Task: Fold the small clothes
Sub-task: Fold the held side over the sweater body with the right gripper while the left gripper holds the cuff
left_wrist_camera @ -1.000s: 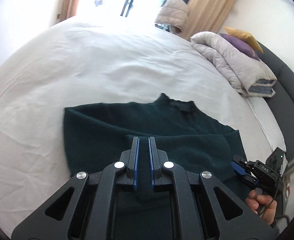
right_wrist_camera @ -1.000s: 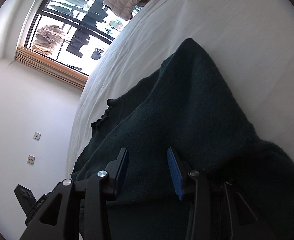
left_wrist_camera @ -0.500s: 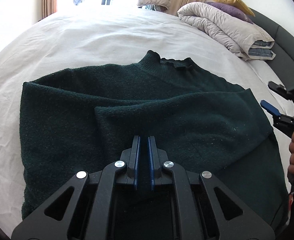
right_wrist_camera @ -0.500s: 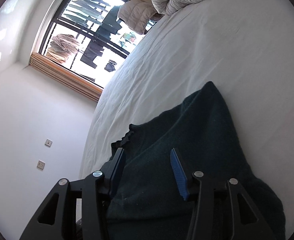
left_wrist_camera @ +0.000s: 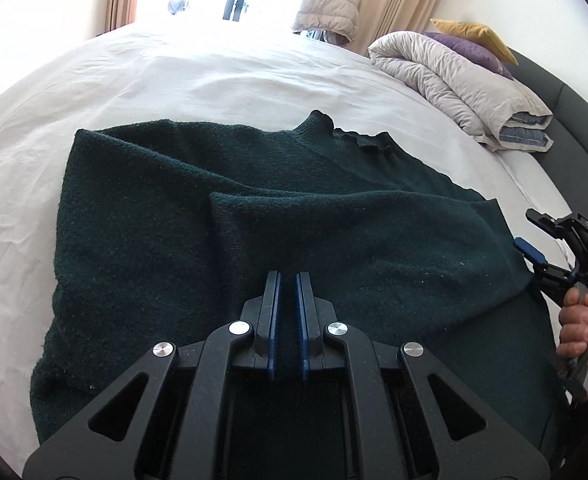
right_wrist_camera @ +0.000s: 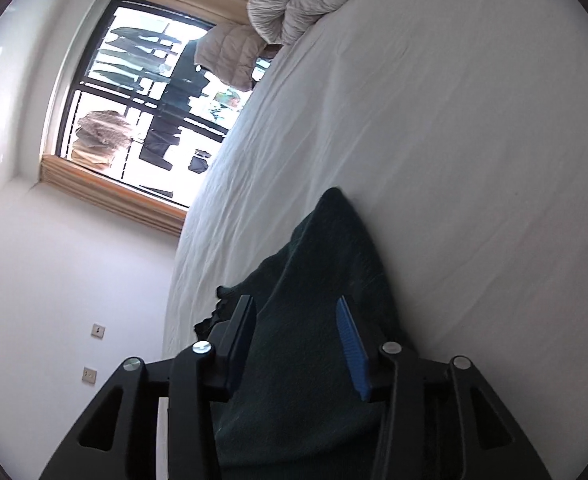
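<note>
Dark green sweater (left_wrist_camera: pixel 254 216) lies on the bed (left_wrist_camera: pixel 214 76), directly ahead of the left tongs (left_wrist_camera: pixel 286 280), one sleeve already folded across. Left tongs nearly closed, empty; right tongs (right_wrist_camera: pixel 294 316) open at its right edge. Judged next: fold the remaining side inward.

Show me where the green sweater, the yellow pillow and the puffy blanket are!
green sweater (left_wrist_camera: pixel 166 216): left wrist view, on its flat left side.
yellow pillow (left_wrist_camera: pixel 474 34): left wrist view, on its middle.
puffy blanket (left_wrist_camera: pixel 454 80): left wrist view, on its folded top.
</note>
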